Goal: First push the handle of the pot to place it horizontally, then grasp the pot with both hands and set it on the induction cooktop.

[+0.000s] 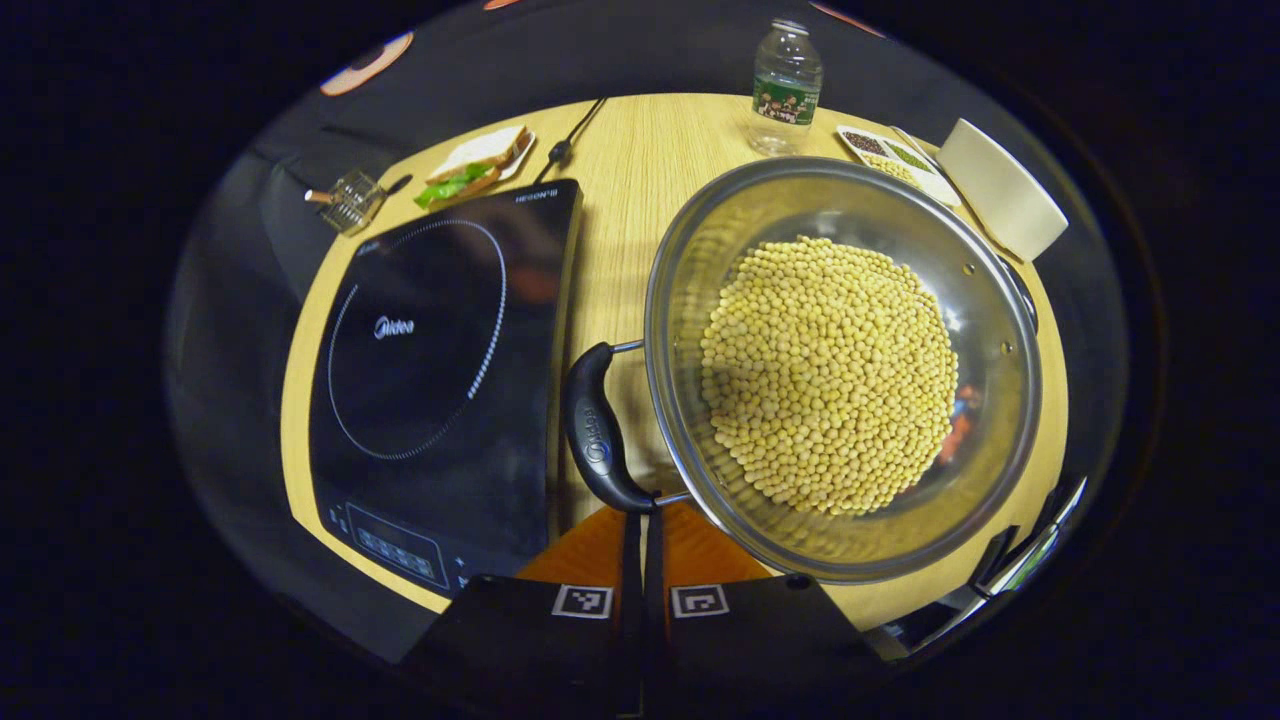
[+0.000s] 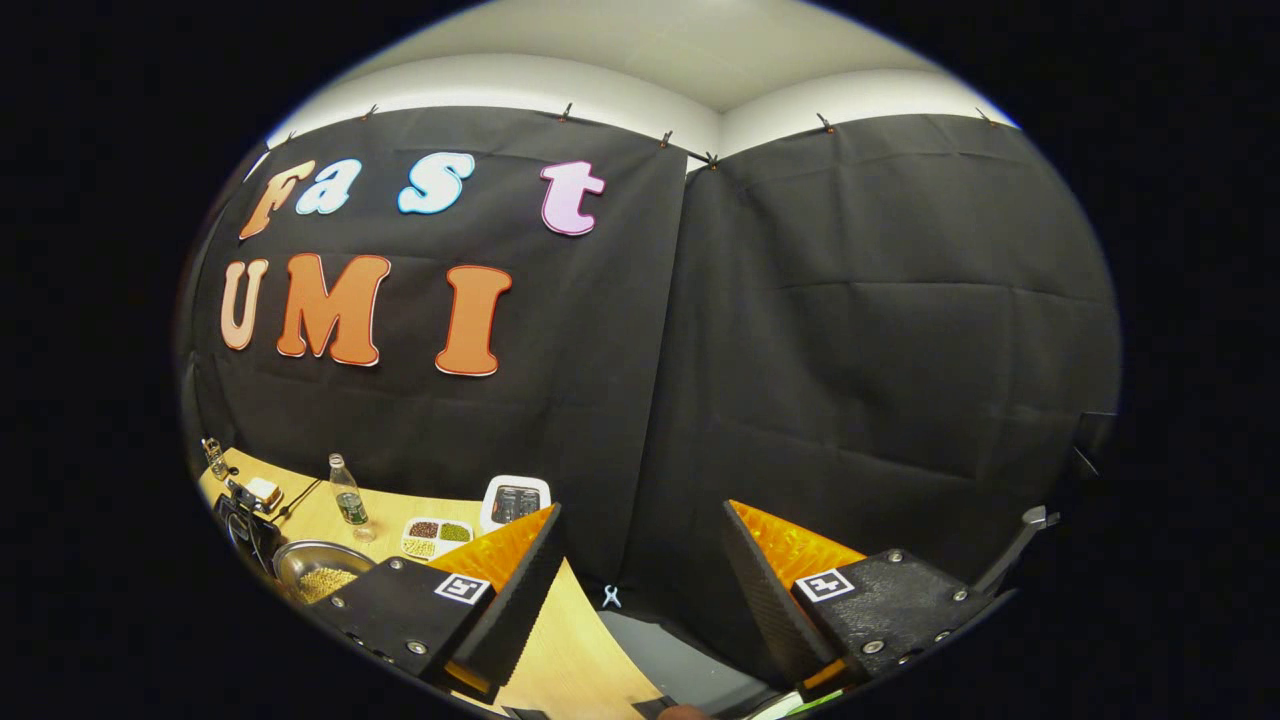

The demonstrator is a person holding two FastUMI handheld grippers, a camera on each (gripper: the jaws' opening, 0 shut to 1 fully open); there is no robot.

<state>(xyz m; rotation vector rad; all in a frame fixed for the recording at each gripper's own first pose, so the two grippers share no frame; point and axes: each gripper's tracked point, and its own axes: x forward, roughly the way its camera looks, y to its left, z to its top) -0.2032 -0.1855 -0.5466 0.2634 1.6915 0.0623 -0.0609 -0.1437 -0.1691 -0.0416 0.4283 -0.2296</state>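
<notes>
A steel pot (image 1: 690, 260) full of yellow beans stands on the wooden table, right of the black induction cooktop (image 1: 440, 380). Its black side handle (image 1: 595, 430) lies between pot and cooktop; a second handle (image 1: 1025, 295) peeks past the far right rim. My left gripper (image 1: 641, 515) is shut, with nothing between its fingers, and its tips sit right at the near end of the black handle. My right gripper (image 2: 642, 510) stands wide open in the air, facing the booth wall, off to the right of the table. The pot (image 2: 310, 570) lies far to its lower left.
At the back of the table stand a water bottle (image 1: 786, 85), a sandwich on a plate (image 1: 478, 165), a divided tray of beans (image 1: 895, 160) and a white container (image 1: 1000, 200). A small wire basket (image 1: 350, 200) sits back left. A cable (image 1: 570, 135) runs behind the cooktop.
</notes>
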